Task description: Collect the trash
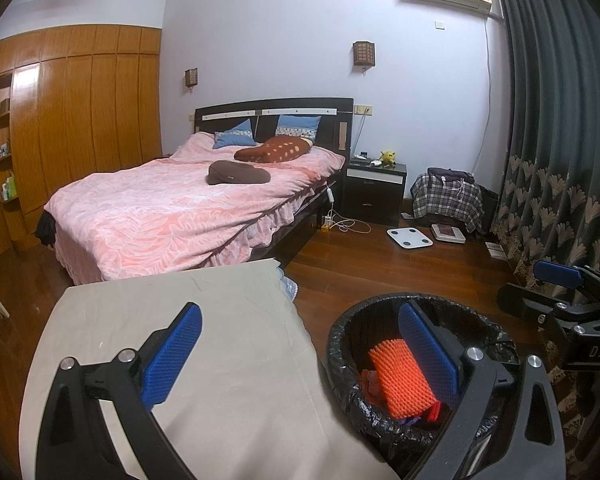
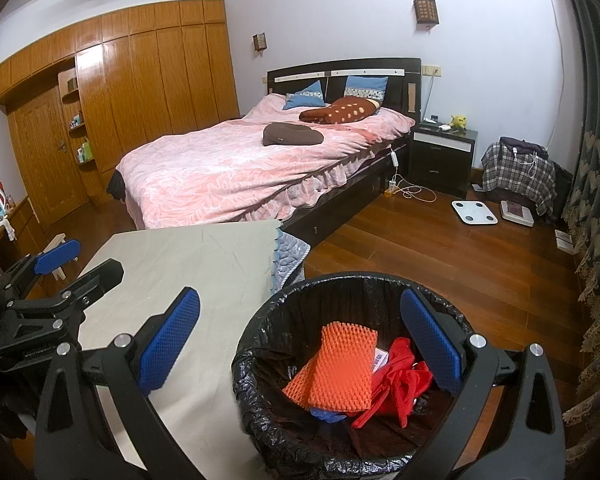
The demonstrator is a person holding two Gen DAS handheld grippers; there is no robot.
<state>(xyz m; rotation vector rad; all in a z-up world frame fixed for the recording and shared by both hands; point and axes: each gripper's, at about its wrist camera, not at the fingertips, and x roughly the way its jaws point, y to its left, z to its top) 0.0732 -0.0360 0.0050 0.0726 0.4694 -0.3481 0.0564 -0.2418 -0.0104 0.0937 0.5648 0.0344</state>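
Observation:
A round bin with a black liner [image 2: 260,392] stands on the floor beside a grey-covered table [image 2: 204,264]. In it lie an orange foam net [image 2: 340,372], a red plastic bag [image 2: 400,388] and a bit of blue trash. My right gripper [image 2: 300,340] is open and empty, hovering over the bin's left rim. My left gripper [image 1: 300,352] is open and empty, spanning the table edge [image 1: 220,320] and the bin [image 1: 340,360]; the orange net [image 1: 400,380] shows there too. Each gripper shows in the other's view, the right one [image 1: 560,280] and the left one [image 2: 60,256].
A bed with a pink cover [image 2: 240,164] stands behind the table. A dark nightstand [image 2: 442,152], a white scale [image 2: 474,212], cables and a plaid-covered pile [image 2: 516,172] are on the wooden floor. Curtains [image 2: 596,200] hang at right, a wardrobe [image 2: 140,80] at left.

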